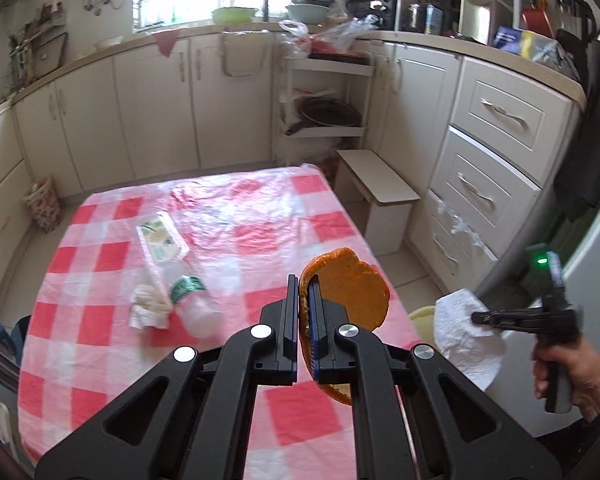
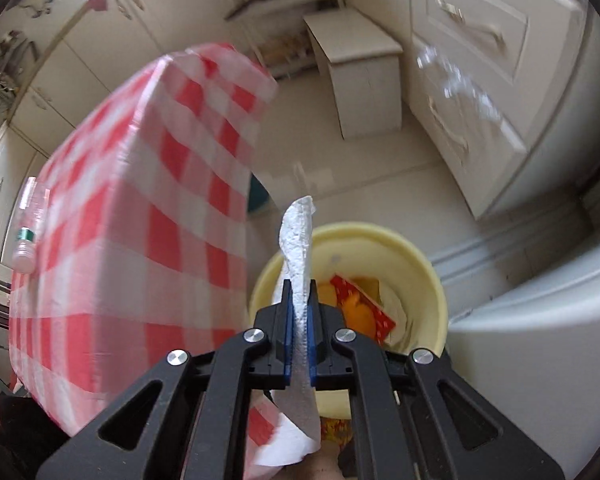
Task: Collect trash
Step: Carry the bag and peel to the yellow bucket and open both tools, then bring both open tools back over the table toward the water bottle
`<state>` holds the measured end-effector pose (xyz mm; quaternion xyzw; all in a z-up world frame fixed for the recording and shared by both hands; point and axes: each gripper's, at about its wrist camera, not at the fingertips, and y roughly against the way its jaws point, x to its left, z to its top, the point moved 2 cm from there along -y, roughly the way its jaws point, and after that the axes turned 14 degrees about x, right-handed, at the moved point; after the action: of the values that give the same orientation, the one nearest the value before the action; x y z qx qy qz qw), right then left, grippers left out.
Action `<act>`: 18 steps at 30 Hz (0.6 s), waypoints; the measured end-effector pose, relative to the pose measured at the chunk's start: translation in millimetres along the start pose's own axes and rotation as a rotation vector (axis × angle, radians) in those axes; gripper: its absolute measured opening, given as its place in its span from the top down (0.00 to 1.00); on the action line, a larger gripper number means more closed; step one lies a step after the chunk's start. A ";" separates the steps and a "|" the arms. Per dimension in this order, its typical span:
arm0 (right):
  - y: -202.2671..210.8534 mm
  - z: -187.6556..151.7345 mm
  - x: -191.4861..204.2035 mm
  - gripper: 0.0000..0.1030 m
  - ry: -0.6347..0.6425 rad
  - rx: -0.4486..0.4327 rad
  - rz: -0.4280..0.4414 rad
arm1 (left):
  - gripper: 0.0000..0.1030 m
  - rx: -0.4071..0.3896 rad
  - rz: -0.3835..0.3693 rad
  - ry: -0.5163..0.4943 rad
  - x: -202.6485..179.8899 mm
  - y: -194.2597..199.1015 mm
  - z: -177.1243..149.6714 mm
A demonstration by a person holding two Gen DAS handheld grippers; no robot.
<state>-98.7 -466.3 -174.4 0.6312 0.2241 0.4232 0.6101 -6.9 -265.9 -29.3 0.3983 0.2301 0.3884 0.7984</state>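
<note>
My left gripper is shut on a piece of orange peel and holds it above the right side of the red-and-white checked table. A clear plastic bottle, a crumpled tissue and a green-printed wrapper lie on the cloth. To the right, a hand holds my right gripper, which is shut on a white paper towel. In the right wrist view that gripper pinches the towel over a yellow bin on the floor. A red wrapper and orange scraps lie in the bin.
A low white stool stands past the table's far right corner. White drawers line the right wall, and a pale appliance front sits beside the bin. A patterned basket stands on the floor at the left. The table edge hangs close to the bin.
</note>
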 end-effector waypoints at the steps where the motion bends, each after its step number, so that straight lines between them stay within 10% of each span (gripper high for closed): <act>1: -13.4 1.5 -4.8 0.64 -0.012 0.054 0.000 | 0.95 0.009 -0.010 -0.004 -6.9 -2.2 -1.7; 3: -22.5 -0.9 -12.0 0.42 -0.040 0.080 -0.043 | 0.95 0.030 -0.033 -0.017 -24.1 -8.7 -5.5; 6: 1.2 2.6 -9.8 0.42 -0.063 0.012 -0.019 | 0.95 0.053 -0.060 -0.047 -50.1 -17.0 -9.7; 18: 213.8 -27.5 53.7 0.17 0.114 -0.638 0.251 | 0.95 0.294 -0.186 -0.079 -172.3 -116.2 -23.0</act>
<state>-141.7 -440.6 42.0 0.4067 0.0350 0.5782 0.7064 -73.8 -438.1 -127.3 0.5027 0.2889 0.2593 0.7724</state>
